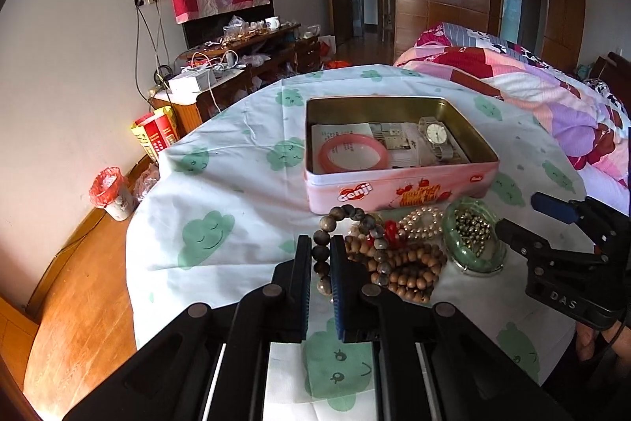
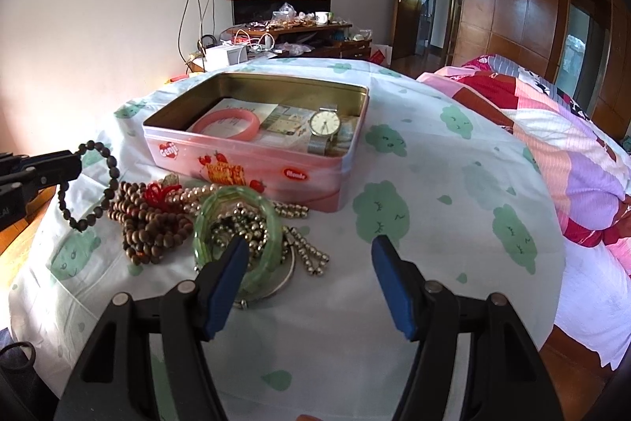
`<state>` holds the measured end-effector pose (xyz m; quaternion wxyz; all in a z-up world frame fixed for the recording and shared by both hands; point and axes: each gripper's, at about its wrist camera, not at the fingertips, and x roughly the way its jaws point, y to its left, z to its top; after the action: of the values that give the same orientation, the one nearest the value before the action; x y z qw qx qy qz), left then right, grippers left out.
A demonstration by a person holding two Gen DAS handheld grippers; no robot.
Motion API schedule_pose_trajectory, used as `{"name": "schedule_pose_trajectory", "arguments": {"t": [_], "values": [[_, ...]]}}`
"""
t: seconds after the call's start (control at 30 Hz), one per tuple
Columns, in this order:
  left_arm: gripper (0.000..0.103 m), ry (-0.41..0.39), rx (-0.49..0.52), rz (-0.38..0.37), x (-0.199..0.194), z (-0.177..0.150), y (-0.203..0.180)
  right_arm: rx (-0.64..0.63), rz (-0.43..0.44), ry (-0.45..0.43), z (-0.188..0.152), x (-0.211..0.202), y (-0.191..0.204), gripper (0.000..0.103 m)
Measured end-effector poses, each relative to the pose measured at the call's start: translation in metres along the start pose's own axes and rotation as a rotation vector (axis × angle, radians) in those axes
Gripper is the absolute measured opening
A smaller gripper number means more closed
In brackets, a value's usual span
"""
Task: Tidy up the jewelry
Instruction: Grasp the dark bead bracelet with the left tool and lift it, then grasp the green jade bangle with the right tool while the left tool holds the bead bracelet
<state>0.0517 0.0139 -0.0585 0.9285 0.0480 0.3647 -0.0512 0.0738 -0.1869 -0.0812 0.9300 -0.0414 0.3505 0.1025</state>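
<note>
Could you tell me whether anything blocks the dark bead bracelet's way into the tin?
Nothing visible does. The left tool holds the bracelet before the open tin; only the tin's near wall must be cleared.

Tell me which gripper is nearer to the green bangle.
Right. The right gripper hangs open just in front of the green bangle, one of its jaws overlapping the rim. The left gripper is off to the side, shut on the dark bead bracelet.

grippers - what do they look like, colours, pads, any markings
Both are black plastic with two long fingers, round grey rivets at the pivots and blue ribbed pads on the inner faces. The left gripper matches the right gripper. The right one's body shows raised letters DAS in the left wrist view.
</note>
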Motion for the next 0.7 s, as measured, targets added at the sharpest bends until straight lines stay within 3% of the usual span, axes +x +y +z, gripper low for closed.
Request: {"name": "schedule_pose_trajectory", "arguments": {"t": [0.1,0.33,0.47,0.57,0.7], "values": [[0.008,0.002,0.005,-0.006,0.002,0.0,-0.001,0.001,0.006,0.001,0.005,0.004,-0.001,0.054],[0.008,0.008,0.011,-0.016,0.004,-0.002,-0.003,-0.033,0.019,0.006,0.014,0.011,0.005,0.051],[0.008,0.01,0.008,-0.018,0.004,-0.003,-0.004,-0.063,0.027,0.038,0.013,0.019,0.011,0.029],[0.008,0.013,0.011,-0.023,0.004,-0.004,-0.005,-0.071,0.034,0.045,0.011,0.019,0.012,0.025],[0.008,0.012,0.013,-0.023,0.004,-0.004,-0.005,-0.092,0.061,0.045,0.009,0.017,0.016,0.01]]}}
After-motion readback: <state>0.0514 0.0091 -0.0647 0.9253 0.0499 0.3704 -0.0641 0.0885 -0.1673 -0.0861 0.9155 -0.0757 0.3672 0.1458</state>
